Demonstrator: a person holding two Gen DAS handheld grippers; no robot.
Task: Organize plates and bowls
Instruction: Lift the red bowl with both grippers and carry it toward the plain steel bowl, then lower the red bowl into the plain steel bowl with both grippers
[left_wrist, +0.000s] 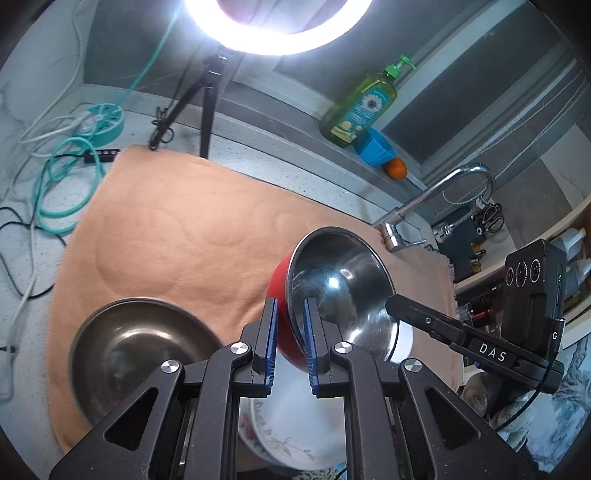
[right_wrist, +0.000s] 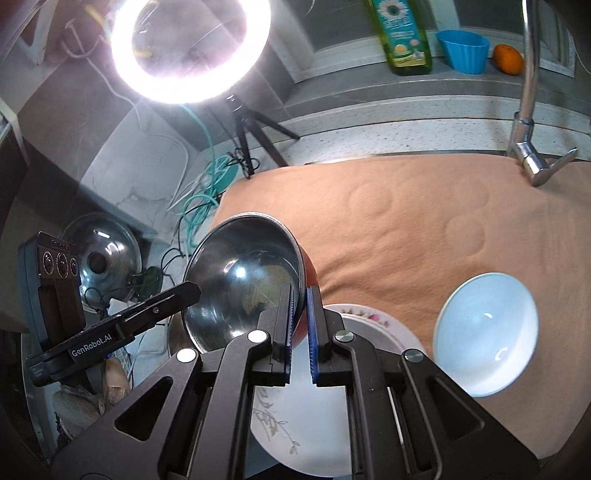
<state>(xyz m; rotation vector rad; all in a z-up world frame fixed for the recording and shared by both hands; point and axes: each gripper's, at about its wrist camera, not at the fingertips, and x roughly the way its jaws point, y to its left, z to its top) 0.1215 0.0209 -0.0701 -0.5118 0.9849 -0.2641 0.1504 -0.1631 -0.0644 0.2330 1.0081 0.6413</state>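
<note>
Both grippers, left (left_wrist: 290, 325) and right (right_wrist: 300, 314), pinch opposite rims of the red bowl (left_wrist: 282, 295), lifted above the floral plate (right_wrist: 332, 406) on the towel (right_wrist: 406, 229). Keep the 2 hands level and moving together so it cannot twist free. Lower it squarely where it belongs before letting go.

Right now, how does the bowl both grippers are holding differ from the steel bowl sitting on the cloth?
The red bowl is red outside with a shiny steel lining; the steel bowl looks dull and bare. The red bowl is tilted, pinched at its rim by the left gripper and right gripper; the steel bowl rests upright, untouched. Both are round and empty.
</note>
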